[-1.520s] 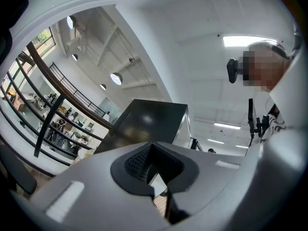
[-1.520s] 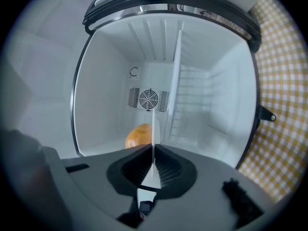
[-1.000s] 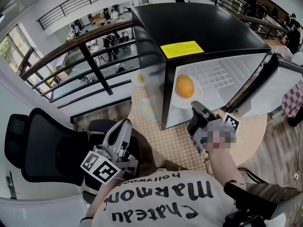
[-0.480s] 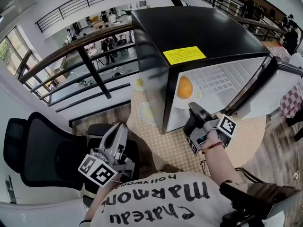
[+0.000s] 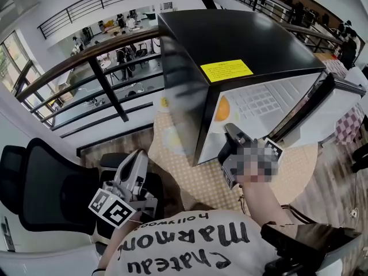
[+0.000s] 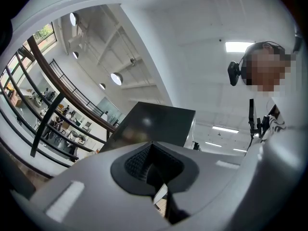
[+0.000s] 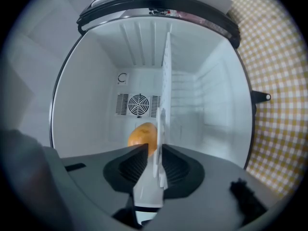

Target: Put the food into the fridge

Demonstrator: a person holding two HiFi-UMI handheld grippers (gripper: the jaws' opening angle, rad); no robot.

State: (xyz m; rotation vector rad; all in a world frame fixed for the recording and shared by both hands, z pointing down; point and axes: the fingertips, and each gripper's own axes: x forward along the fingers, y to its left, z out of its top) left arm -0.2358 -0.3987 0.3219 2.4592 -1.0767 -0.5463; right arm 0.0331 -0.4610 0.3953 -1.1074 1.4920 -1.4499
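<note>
The fridge [image 5: 241, 39] stands open on the checked table [image 5: 190, 171]. The orange food [image 7: 142, 135] lies on a white plate [image 7: 153, 186] inside the fridge. The right gripper [image 7: 154, 148] reaches in, its jaws opening narrowly with the plate's edge between them. The left gripper [image 6: 151, 146] hangs low by the chair [image 5: 40, 183], jaws together and empty.

Fridge door [image 5: 339, 111] swung wide, plate [image 7: 150, 184] with orange [image 7: 142, 134] on shelf [image 7: 166, 81], free room around them

Glossy black fridge [image 5: 241, 36], smooth white plastic interior [image 7: 96, 81], woven tablecloth [image 5: 198, 180]
</note>
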